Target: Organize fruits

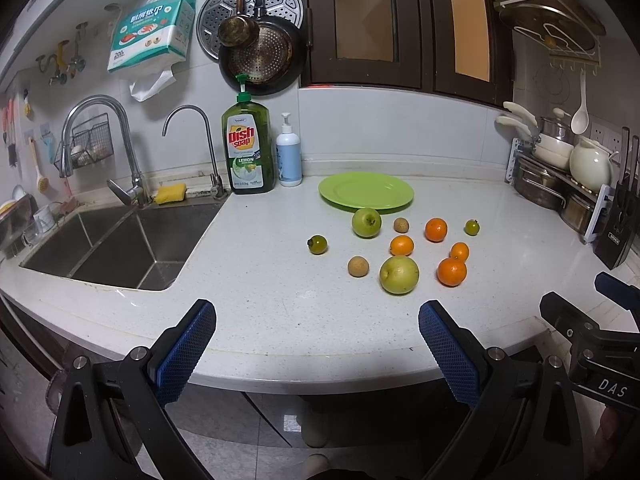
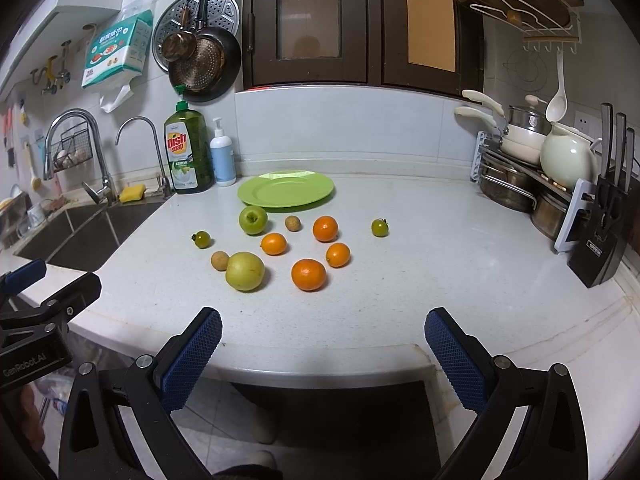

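Note:
Several fruits lie on the white counter in front of an empty green plate point(image 1: 366, 191) point(image 2: 286, 189): a green apple point(image 1: 366, 222) point(image 2: 253, 219), a yellow-green apple point(image 1: 399, 275) point(image 2: 245, 271), oranges point(image 1: 451, 271) point(image 2: 308, 274), small kumquats point(image 1: 401, 245) point(image 2: 274, 243), two brown longans point(image 1: 358, 266) point(image 2: 220, 260) and two green tomatoes point(image 1: 317, 244) point(image 2: 379, 227). My left gripper point(image 1: 318, 336) is open and empty at the counter's front edge. My right gripper point(image 2: 324, 344) is also open and empty, to its right.
A sink point(image 1: 120, 244) with two taps lies at the left. Dish soap point(image 1: 248, 148) and a pump bottle point(image 1: 289, 156) stand by the wall. A pot rack point(image 2: 520, 176) and knife block point(image 2: 604, 236) stand at the right.

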The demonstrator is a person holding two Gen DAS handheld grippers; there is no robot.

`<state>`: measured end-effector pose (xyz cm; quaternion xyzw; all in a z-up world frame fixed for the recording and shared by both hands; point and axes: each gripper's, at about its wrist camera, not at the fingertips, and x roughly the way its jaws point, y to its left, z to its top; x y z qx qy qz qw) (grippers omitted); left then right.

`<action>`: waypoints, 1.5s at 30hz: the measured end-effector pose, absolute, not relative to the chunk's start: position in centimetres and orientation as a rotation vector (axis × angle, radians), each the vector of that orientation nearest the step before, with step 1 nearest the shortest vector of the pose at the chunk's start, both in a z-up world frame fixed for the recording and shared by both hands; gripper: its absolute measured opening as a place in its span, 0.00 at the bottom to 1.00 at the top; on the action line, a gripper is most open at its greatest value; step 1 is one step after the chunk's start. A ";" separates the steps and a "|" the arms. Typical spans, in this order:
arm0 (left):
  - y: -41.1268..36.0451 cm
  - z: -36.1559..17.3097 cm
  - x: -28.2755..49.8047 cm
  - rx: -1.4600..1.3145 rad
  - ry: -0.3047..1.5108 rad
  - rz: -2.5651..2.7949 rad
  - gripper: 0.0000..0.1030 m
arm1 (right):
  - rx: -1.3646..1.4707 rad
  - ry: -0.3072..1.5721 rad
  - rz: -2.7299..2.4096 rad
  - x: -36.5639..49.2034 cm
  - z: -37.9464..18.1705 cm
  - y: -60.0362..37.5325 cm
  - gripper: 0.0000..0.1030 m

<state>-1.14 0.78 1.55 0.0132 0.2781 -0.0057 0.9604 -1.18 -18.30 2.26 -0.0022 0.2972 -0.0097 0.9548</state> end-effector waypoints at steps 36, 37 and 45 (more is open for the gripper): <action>1.9 -1.6 12.2 0.153 0.672 -0.233 0.72 | 0.078 0.765 -0.083 9.3 -1.7 -16.5 0.83; 1.8 -1.9 12.9 0.161 0.680 -0.256 0.71 | 0.087 0.774 -0.094 9.8 -1.9 -16.5 0.81; 1.0 -4.1 16.2 0.196 0.762 -0.372 0.56 | 0.138 0.862 -0.138 12.3 -3.4 -16.5 0.66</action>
